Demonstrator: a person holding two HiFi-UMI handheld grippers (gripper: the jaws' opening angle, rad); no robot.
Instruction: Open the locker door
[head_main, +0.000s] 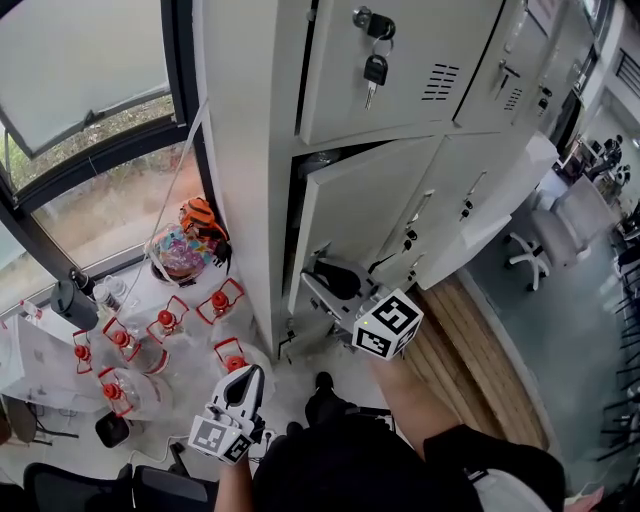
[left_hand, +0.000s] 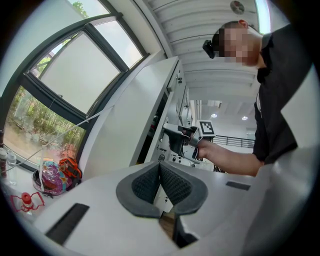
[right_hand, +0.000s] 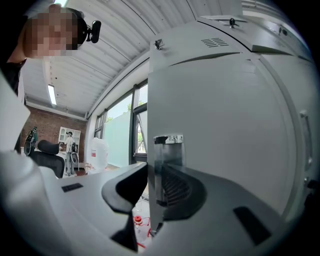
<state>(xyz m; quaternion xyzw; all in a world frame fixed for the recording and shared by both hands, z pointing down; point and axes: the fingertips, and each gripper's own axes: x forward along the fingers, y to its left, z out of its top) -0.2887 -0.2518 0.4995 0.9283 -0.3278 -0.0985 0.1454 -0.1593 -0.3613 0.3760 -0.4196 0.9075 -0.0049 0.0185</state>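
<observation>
The right claw (right_hand: 152, 186) was clamped on the free edge of the partly open locker door (head_main: 352, 212), low in the left column, while the left claw (left_hand: 161, 183) hung clenched and empty nearer the person; next, probably, a steady pull around the hinge.

The lockers (head_main: 250, 150) are standing just right of the window (head_main: 90, 120), their side wall facing the glass. A key (head_main: 375, 72) is hanging from the lock of the upper locker. Under it, the locker door (head_main: 355, 200) is standing ajar. The right tool (head_main: 325, 280) is sitting on this door's free edge, with one jaw in front of the panel and one behind it. The left tool (head_main: 248, 380) is hanging lower and to the left, apart from the lockers, over the floor (head_main: 290, 375). Jars (head_main: 165, 325) are standing on the floor between window and lockers, with a bundle (head_main: 185, 250) lying behind them, beside the lockers' corner. An office chair (head_main: 525, 250) is standing far to the right.
</observation>
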